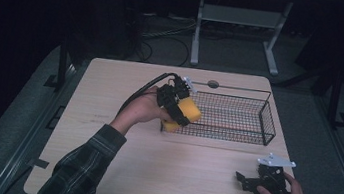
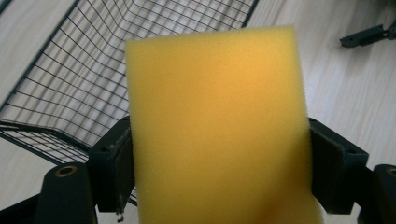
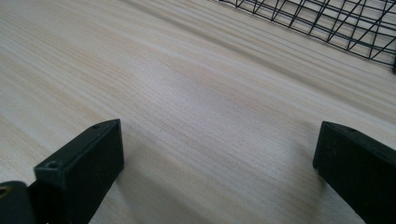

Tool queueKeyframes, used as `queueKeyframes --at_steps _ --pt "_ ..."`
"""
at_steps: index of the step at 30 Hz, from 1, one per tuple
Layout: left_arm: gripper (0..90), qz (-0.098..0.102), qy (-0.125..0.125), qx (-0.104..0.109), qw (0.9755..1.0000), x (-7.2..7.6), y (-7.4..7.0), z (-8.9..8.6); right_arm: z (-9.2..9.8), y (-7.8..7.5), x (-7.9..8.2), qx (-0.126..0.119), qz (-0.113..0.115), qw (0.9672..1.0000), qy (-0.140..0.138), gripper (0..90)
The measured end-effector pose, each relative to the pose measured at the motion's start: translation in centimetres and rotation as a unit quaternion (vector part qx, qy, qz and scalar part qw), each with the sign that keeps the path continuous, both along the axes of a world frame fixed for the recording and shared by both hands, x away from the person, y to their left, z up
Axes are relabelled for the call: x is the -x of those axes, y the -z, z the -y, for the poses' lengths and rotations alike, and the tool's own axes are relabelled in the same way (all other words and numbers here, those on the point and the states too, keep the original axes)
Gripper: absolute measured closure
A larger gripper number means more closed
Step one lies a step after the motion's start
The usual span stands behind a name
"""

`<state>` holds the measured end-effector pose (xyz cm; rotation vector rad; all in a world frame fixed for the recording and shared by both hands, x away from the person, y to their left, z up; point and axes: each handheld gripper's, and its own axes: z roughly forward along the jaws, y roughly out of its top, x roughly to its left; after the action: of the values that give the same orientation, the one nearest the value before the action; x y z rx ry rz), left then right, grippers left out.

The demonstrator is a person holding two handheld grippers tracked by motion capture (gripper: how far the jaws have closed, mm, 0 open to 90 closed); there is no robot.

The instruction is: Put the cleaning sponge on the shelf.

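My left gripper [image 1: 181, 112] is shut on a yellow sponge [image 1: 185, 111], held in the air at the left end of a black wire basket [image 1: 230, 117]. In the left gripper view the sponge [image 2: 217, 126] is pressed between both black pads, with the basket [image 2: 84, 79] below and behind it. My right gripper [image 1: 245, 181] rests near the table's front right corner in a hand, jaws wide apart. In the right gripper view its jaws frame bare wood, and nothing lies between them [image 3: 219, 163].
The light wooden table [image 1: 106, 118] has a round grommet [image 1: 213, 84] at its far edge behind the basket. Basket wire [image 3: 327, 23] crosses the top of the right gripper view. A metal-legged bench [image 1: 240, 25] stands on the dark floor beyond the table.
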<state>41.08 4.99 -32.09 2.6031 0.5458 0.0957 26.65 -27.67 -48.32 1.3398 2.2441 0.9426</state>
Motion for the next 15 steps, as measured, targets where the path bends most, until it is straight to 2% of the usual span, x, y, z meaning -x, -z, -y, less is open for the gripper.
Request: queueKeyframes --at_steps 7,15 --pt "21.5 0.007 0.0 -0.005 1.0 -1.7 -0.2 0.6 0.0 0.0 0.0 0.0 0.0 1.0 0.0 1.2" --pt "21.5 0.008 0.0 -0.001 1.0 -3.6 0.6 1.0 0.0 0.0 0.0 0.0 0.0 1.0 0.001 1.2"
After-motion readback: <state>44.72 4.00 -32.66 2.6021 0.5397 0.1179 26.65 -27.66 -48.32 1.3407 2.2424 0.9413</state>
